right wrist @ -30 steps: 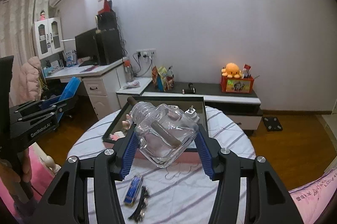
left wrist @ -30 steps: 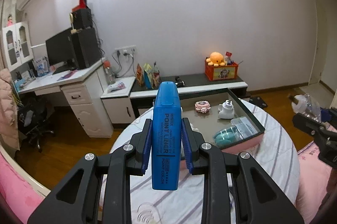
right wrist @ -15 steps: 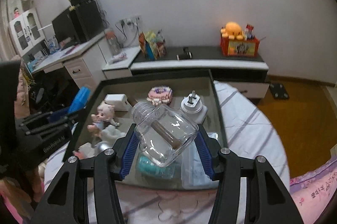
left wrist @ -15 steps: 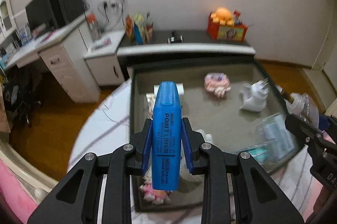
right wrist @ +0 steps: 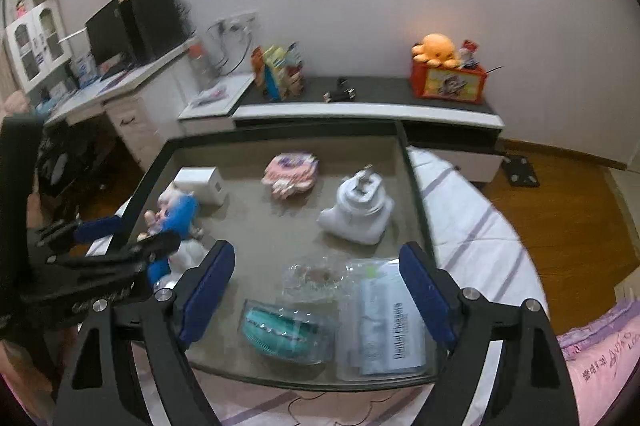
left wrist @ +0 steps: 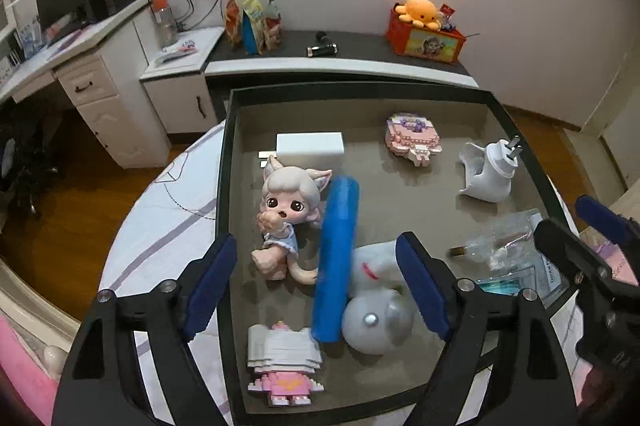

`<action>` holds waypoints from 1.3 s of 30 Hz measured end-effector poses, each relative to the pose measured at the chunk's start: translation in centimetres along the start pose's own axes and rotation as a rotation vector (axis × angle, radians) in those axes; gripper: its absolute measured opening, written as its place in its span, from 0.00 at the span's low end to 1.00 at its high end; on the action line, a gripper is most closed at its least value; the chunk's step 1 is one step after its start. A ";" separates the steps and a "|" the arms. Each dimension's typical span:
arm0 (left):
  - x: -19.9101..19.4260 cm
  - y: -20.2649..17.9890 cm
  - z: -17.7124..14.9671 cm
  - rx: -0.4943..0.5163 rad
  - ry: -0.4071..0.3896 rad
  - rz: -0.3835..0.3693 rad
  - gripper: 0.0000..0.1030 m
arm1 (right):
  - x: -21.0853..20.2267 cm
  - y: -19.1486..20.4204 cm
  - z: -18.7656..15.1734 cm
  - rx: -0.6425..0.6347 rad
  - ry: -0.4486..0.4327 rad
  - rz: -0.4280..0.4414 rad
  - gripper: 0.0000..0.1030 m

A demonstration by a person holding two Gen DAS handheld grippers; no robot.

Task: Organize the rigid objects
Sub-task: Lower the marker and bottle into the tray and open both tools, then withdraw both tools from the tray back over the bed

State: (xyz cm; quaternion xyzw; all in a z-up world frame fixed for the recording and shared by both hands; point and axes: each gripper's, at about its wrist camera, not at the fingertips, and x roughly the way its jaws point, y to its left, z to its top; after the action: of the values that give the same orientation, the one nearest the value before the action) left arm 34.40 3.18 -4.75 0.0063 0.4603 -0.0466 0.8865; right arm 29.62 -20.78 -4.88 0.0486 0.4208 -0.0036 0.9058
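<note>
Blue highlighter (left wrist: 335, 262) lengthwise between the tray's (left wrist: 224, 185) near and far rims; left gripper (left wrist: 318, 284) just opened wide, pads clear, empty.

Left gripper (left wrist: 316, 282), right gripper (right wrist: 316, 290), jaws just opened wide, angled downward

I can read words in just one spot. A clear flat packet (right wrist: 386, 326) lies in the near right corner of the dark tray (right wrist: 280, 137). It has a white label, and its dark print runs sideways and looks like "Dental Flossers". In my left camera I see only the start, "Dental". Other print is too blurry to read.
</note>
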 end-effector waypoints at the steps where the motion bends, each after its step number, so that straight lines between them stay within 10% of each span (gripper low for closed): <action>1: -0.1 -0.3 0.0 0.018 -0.004 0.037 0.81 | -0.1 -0.2 0.1 0.004 0.002 -0.004 0.83; 21: -8.5 0.4 -2.2 -0.006 -0.143 0.048 0.81 | -7.5 -0.4 -1.1 -0.029 -0.109 -0.014 0.83; 39: -24.9 0.5 -14.4 -0.003 -0.424 0.161 0.91 | -23.7 1.1 -11.0 -0.104 -0.363 -0.059 0.83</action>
State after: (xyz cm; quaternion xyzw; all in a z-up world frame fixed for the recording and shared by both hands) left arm 8.46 6.32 7.31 0.0318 0.2618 0.0248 0.9643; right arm 6.03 -19.53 6.22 -0.0121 0.2513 -0.0170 0.9677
